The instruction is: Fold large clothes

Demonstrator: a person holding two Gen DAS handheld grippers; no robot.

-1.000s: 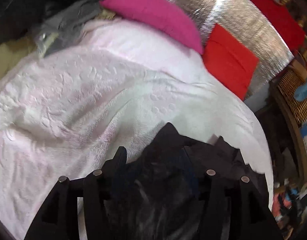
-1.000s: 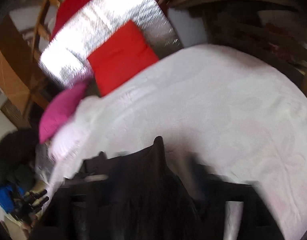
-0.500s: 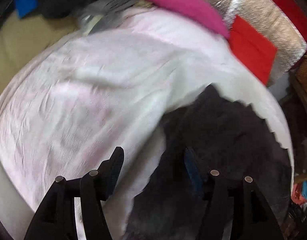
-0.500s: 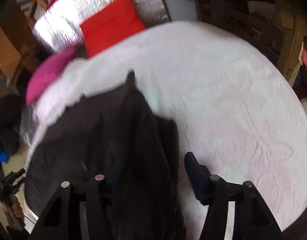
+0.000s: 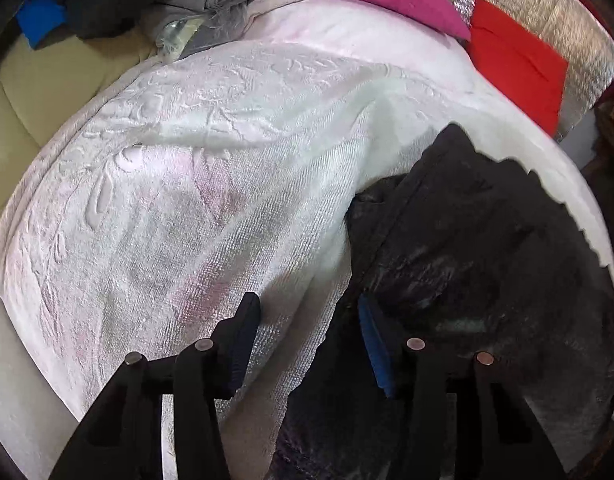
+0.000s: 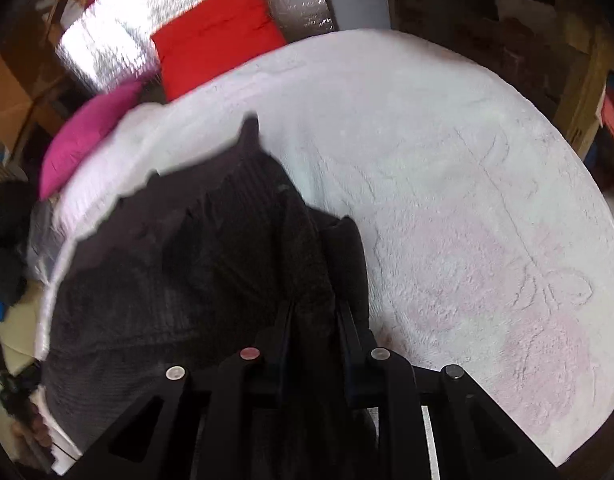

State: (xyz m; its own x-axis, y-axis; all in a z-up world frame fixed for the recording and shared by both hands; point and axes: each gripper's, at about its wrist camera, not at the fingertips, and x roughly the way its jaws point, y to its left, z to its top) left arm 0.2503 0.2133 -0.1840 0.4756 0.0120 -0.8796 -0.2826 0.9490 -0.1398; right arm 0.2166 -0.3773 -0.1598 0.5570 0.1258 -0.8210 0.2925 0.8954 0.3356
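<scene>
One dark garment (image 5: 479, 248) lies on the white bedspread (image 5: 195, 184), lower right of the left view. The left gripper (image 5: 307, 336) has its jaws released beside it; the right gripper (image 6: 313, 320) has its jaws clenched on the garment's fold.

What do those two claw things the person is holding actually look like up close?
Both are black plastic tools with two flat fingers. The left gripper has blue ridged pads on the inner faces of its fingers. Behind them, angular black linkage bars with triangular cut-outs are joined by round metal pins, silver and copper-coloured. The right gripper has the same black frame and pins. No cables or sleeves are visible.
</scene>
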